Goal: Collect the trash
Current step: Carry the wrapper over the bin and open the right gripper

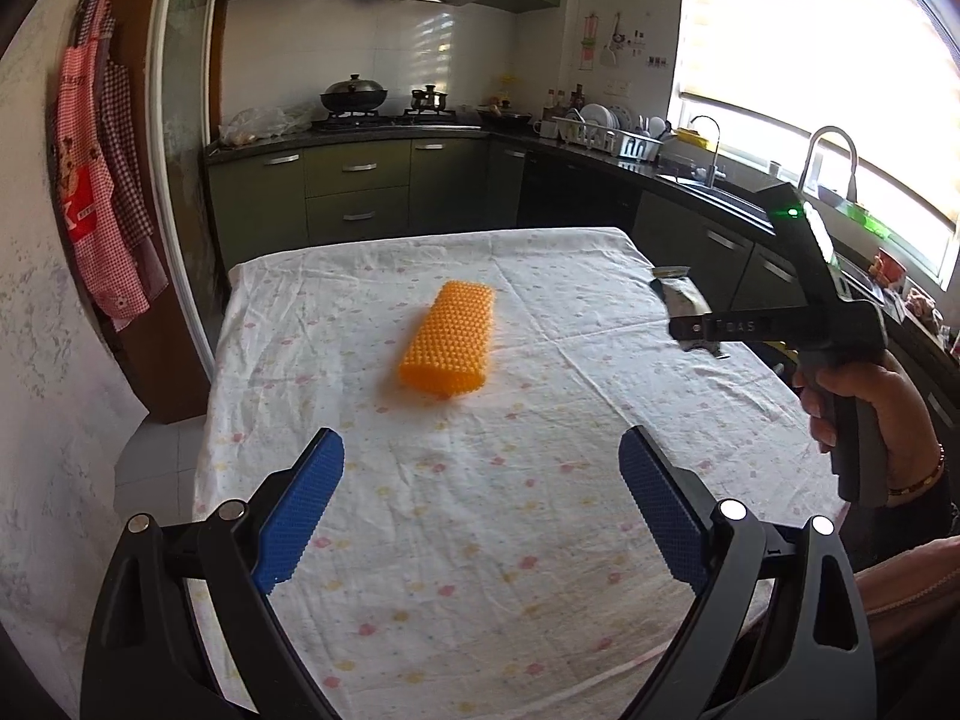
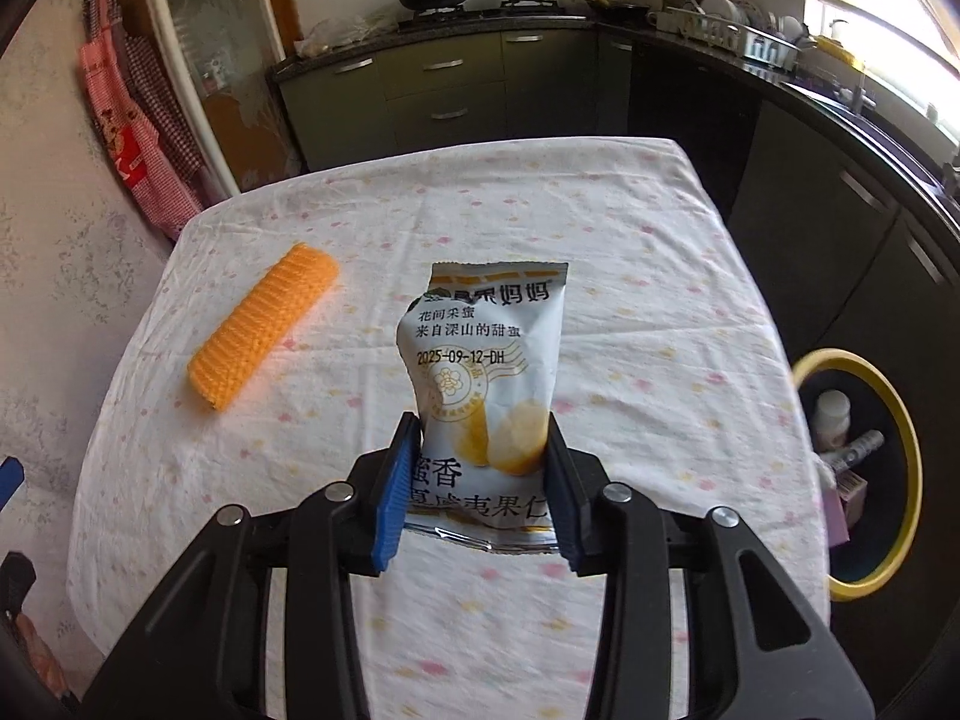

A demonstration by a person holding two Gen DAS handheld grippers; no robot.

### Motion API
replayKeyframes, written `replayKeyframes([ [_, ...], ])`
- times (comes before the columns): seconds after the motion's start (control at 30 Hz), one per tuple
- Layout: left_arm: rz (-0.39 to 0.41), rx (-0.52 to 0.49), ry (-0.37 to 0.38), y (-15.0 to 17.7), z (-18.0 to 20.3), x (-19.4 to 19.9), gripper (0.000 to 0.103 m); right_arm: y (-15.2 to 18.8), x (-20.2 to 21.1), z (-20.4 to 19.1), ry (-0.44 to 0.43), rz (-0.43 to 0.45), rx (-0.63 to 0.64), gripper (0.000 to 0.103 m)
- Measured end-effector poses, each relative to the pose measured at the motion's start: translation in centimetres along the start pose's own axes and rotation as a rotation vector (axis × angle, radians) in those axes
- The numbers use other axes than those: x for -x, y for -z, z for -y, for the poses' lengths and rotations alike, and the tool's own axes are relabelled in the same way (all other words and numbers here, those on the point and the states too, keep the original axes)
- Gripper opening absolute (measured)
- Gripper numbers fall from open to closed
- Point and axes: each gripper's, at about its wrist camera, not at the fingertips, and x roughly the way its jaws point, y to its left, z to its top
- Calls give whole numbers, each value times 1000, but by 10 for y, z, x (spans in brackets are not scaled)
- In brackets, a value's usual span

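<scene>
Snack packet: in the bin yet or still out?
Out. The right gripper holds the snack packet above the tablecloth; the yellow-rimmed bin sits beside the table.

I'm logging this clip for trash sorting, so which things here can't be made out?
- Snack packet: in the left wrist view, mostly hidden behind the right gripper.
- Bin: contents partly cut off by its yellow rim, right wrist view.
- Orange foam net: whether anything is inside, unclear.

Red checked aprons [image 1: 99, 180] on the wall — lidded wok [image 1: 353, 93], perhaps a dish rack [image 1: 606, 135], beyond.
</scene>
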Motion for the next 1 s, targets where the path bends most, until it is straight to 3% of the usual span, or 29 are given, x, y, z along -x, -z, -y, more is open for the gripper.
replayKeyframes([
  [0.17, -29, -27, 24, -5, 21, -12, 92, 17, 21, 84, 122, 2, -94, 39],
  [0.37, -64, -41, 47, -13, 45, -34, 92, 44, 14, 208, 236, -70, -280, 39],
  [0.5, -78, -56, 48, -18, 57, -46, 92, 55, 1, 253, 297, -95, -328, 45],
  [0.53, -83, -60, 49, -19, 59, -48, 92, 56, -2, 260, 317, -91, -337, 60],
  [0.57, -89, -63, 49, -20, 62, -51, 92, 59, -2, 268, 336, -76, -361, 65],
  [0.7, -110, -82, 42, -23, 69, -63, 92, 68, 1, 274, 301, -28, -398, 65],
  [1.0, -167, -122, 24, -40, 49, -101, 92, 68, 22, 241, 212, 44, -356, 65],
])
